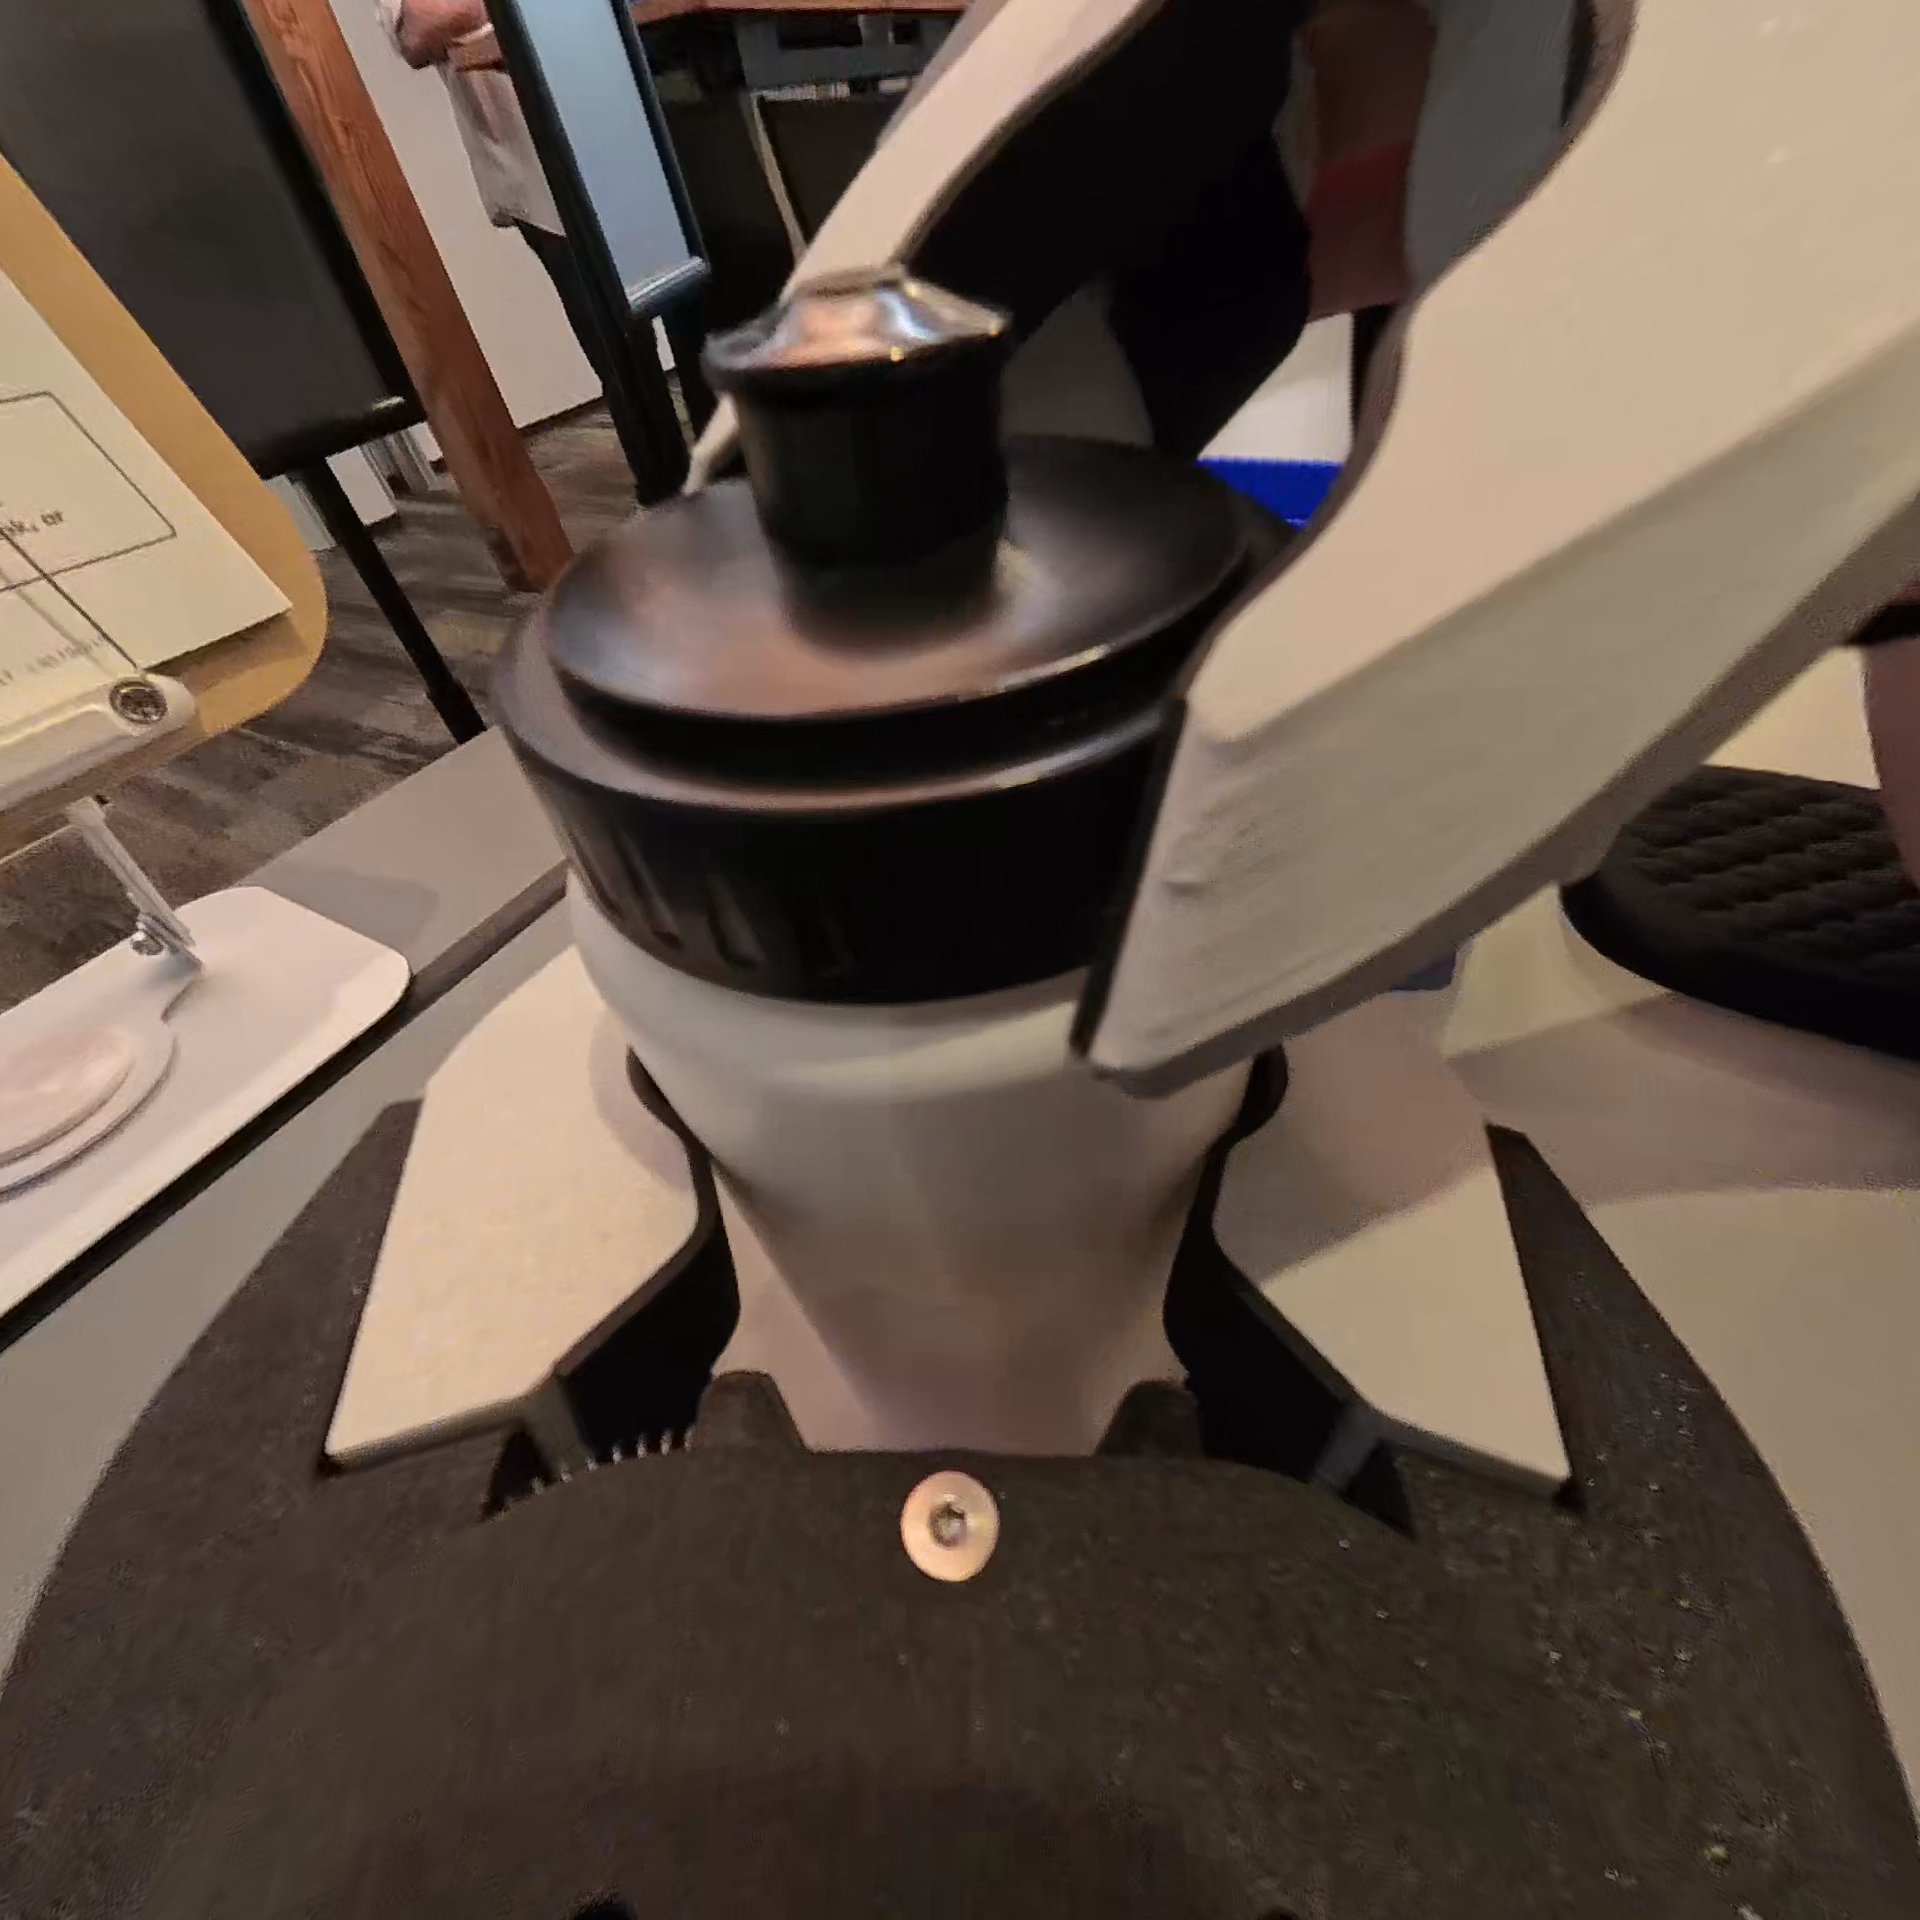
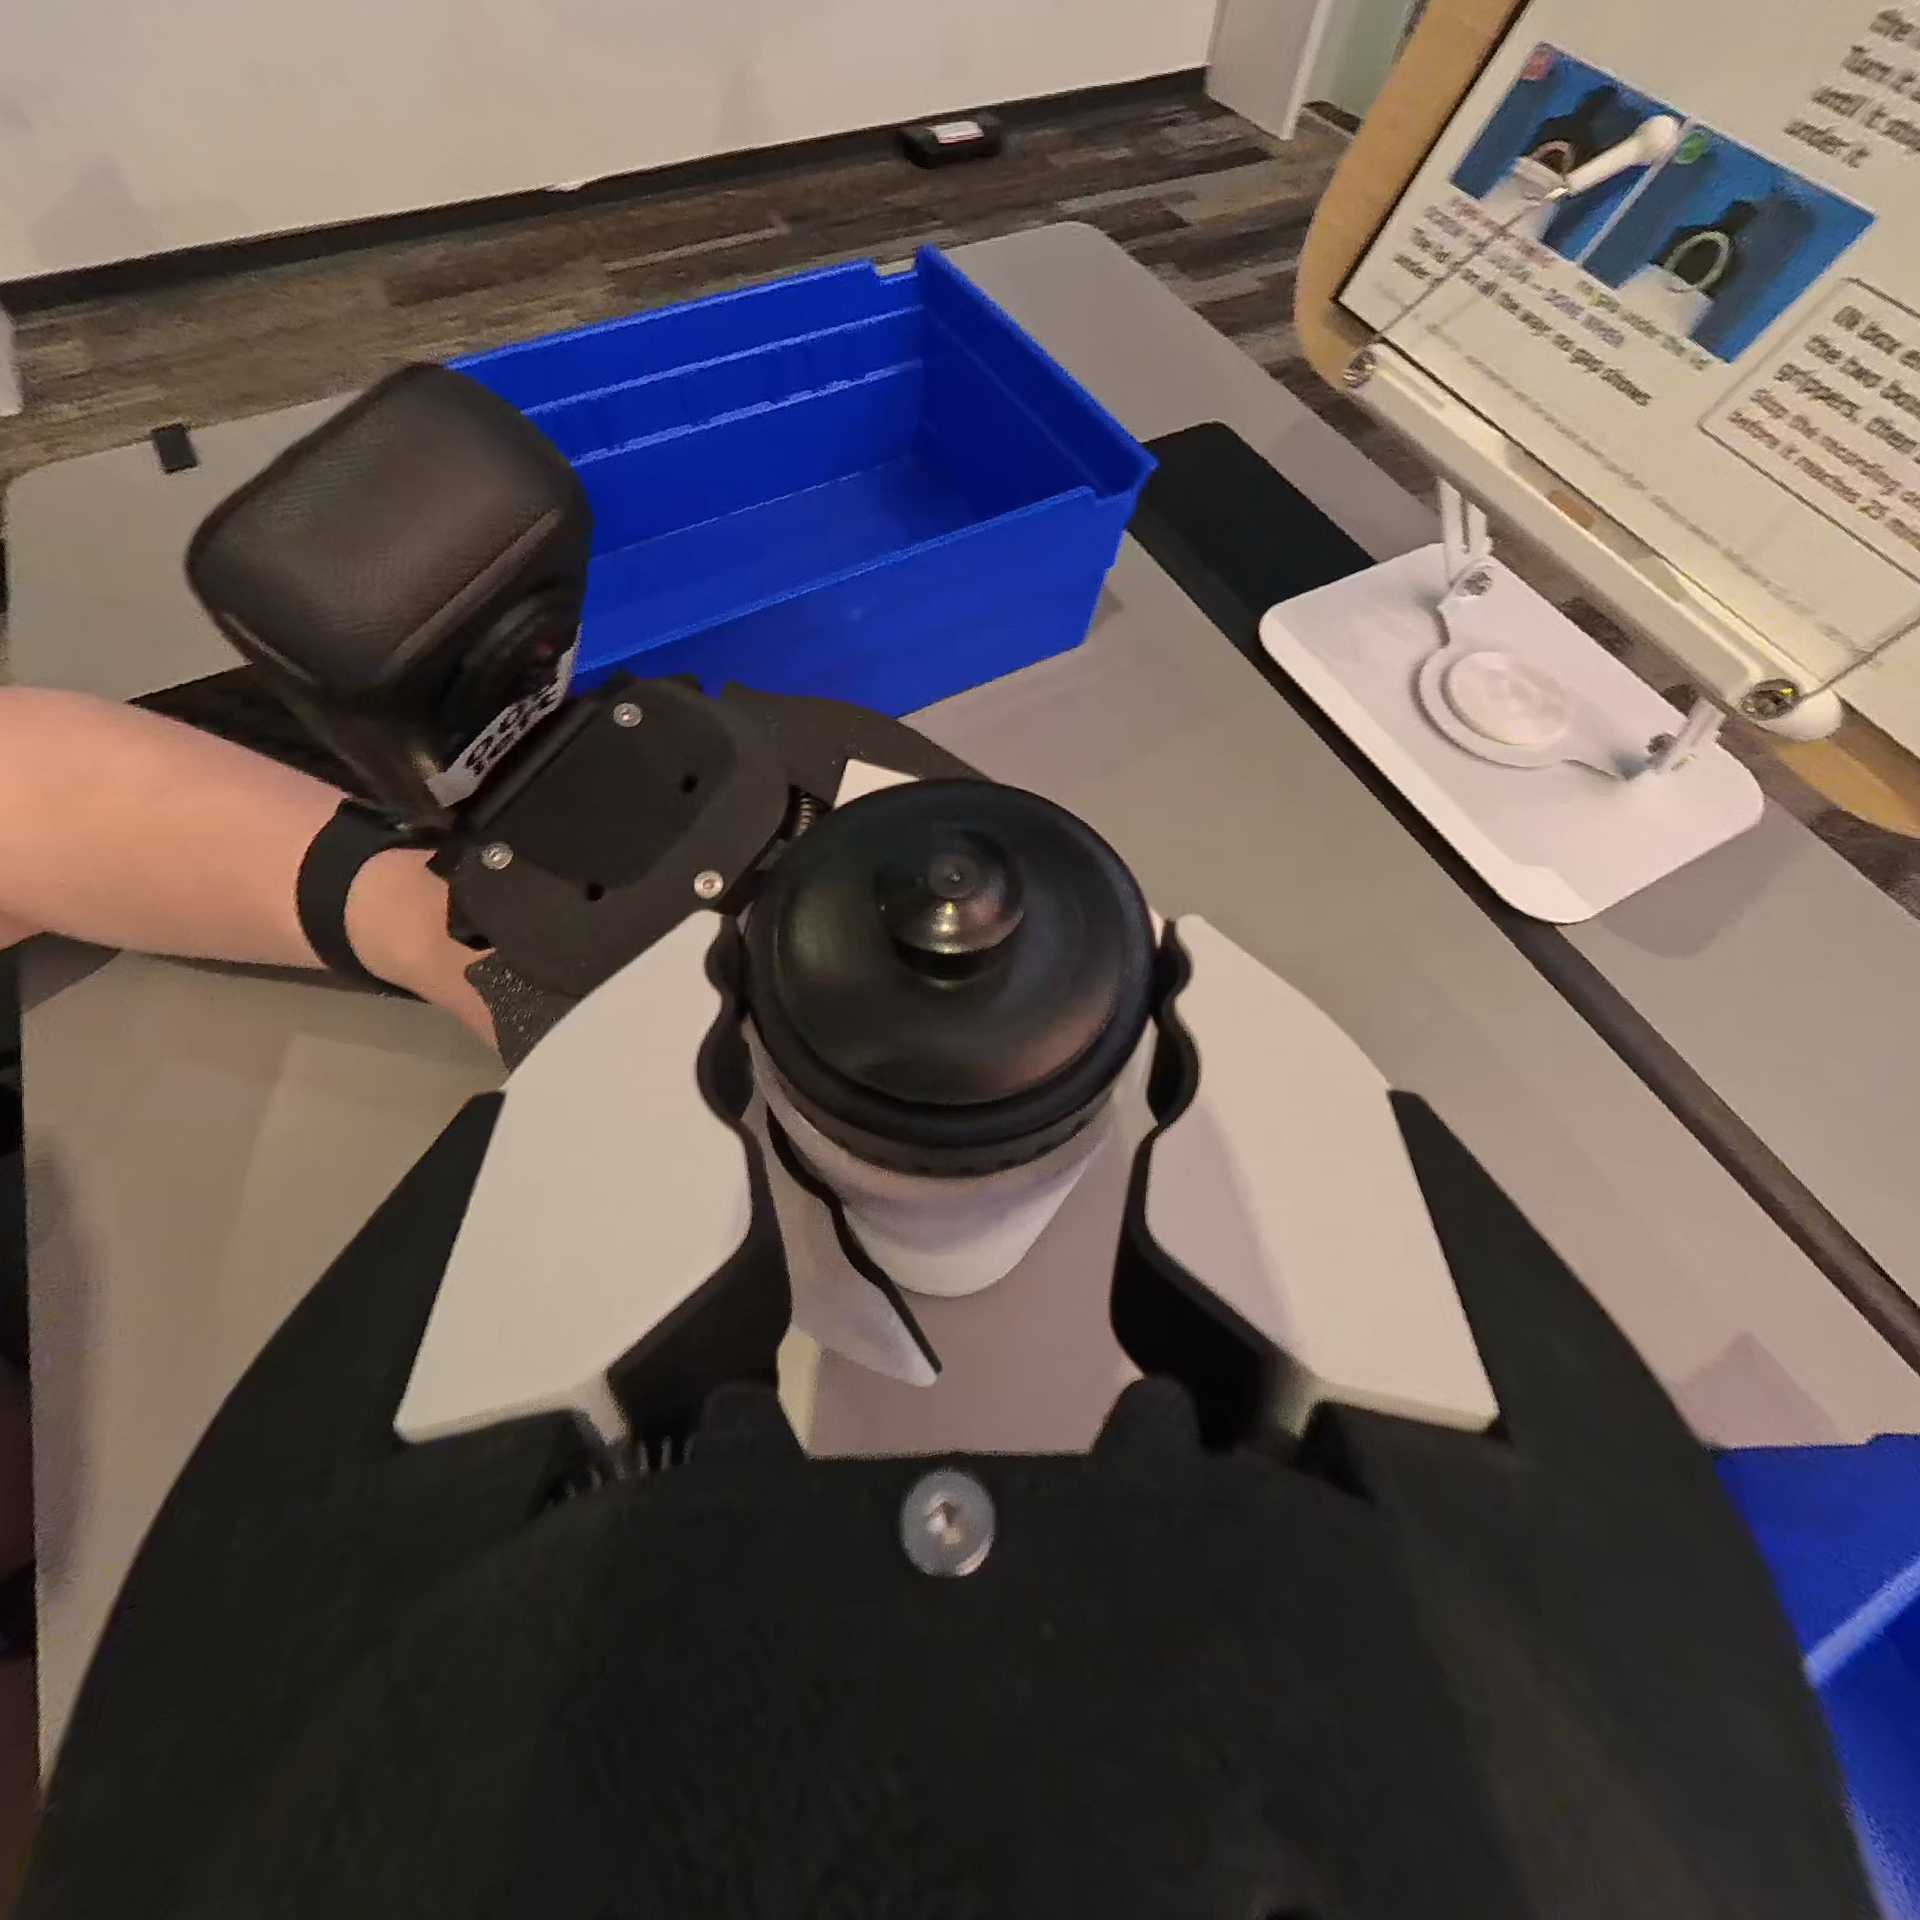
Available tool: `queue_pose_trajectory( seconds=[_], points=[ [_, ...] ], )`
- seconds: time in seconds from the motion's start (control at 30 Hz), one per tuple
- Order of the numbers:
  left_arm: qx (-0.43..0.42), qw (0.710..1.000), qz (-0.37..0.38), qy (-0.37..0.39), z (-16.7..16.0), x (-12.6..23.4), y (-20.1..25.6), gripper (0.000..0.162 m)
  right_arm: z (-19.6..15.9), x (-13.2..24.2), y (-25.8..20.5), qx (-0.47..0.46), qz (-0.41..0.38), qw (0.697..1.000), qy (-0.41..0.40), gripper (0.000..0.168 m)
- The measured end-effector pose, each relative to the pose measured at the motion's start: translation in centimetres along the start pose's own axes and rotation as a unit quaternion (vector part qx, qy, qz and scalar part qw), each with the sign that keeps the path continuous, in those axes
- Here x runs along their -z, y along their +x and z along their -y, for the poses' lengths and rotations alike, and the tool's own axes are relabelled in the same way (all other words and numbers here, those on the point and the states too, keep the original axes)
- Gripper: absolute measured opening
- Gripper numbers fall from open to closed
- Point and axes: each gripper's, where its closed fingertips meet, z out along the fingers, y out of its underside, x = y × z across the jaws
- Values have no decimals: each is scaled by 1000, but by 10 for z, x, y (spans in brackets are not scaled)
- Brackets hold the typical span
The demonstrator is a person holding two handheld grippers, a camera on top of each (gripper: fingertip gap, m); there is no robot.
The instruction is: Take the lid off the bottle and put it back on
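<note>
The bottle (image 2: 940,1216) stands near the middle of the table (image 2: 1299,883), its lid (image 2: 951,977) on top. My left gripper (image 1: 935,1195) closes around its body from the left — my right gripper (image 2: 951,1039) around the lid from above. Behind it sits a bin (image 2: 831,488); at the table's right edge, a stand (image 2: 1507,727) with a board (image 2: 1662,260) on it.

Upright white bottle (image 2: 956,1216), black lid (image 2: 951,997) on
</note>
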Motion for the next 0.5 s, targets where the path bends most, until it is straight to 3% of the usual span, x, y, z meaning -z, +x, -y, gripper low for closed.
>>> queue_pose_trajectory(
  seconds=[0.5],
  points=[
    [6, 1000, -13, -20, -2, -1, 0, 101, -2, 2, 4, 29, 19, 999, 4, 77]
  ],
)
